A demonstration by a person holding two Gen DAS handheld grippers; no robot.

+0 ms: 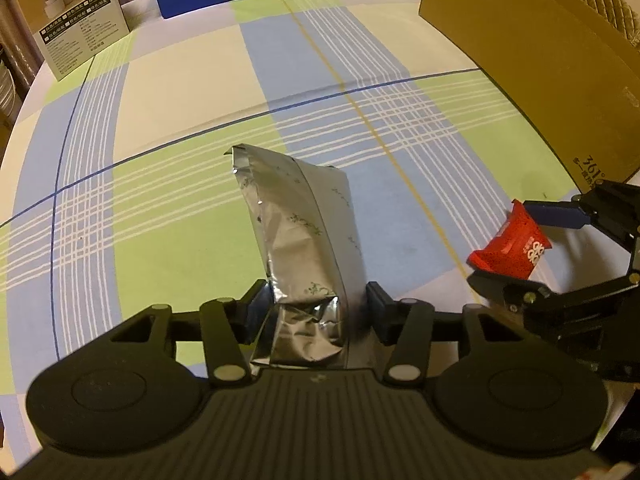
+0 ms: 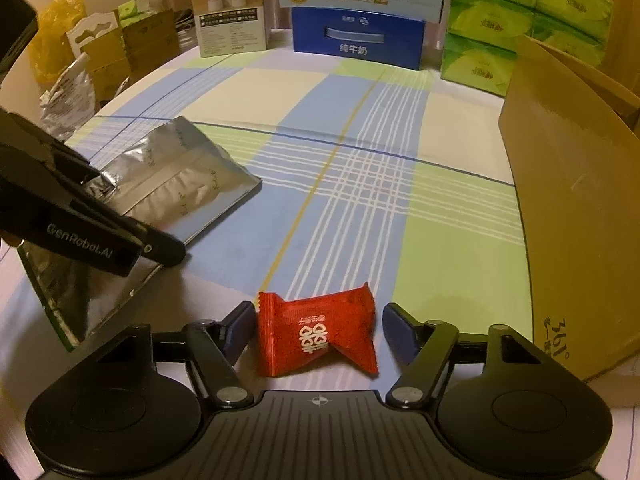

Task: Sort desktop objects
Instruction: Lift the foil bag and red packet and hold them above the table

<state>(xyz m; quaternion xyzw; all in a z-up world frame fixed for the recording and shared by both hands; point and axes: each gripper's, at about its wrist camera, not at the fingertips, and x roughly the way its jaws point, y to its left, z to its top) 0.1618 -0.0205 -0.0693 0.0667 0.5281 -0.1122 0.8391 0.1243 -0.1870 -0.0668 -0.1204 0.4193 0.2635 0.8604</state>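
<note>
A silver foil pouch [image 1: 304,240] lies on the checked tablecloth between the fingers of my left gripper [image 1: 316,312]; the blue pads press its lower end, which is crumpled. The pouch also shows in the right wrist view [image 2: 176,176], with the left gripper [image 2: 80,220] over it. A red candy wrapper [image 2: 320,332] lies between the fingers of my right gripper [image 2: 316,332]; the pads stand apart from its sides. In the left wrist view the red wrapper [image 1: 512,244] sits between the right gripper's fingers [image 1: 556,216].
A brown cardboard box [image 2: 572,200] stands at the right, also visible in the left wrist view [image 1: 540,64]. A blue milk carton box [image 2: 356,40], green tissue packs [image 2: 520,20] and a printed product box [image 2: 232,16] line the table's far edge.
</note>
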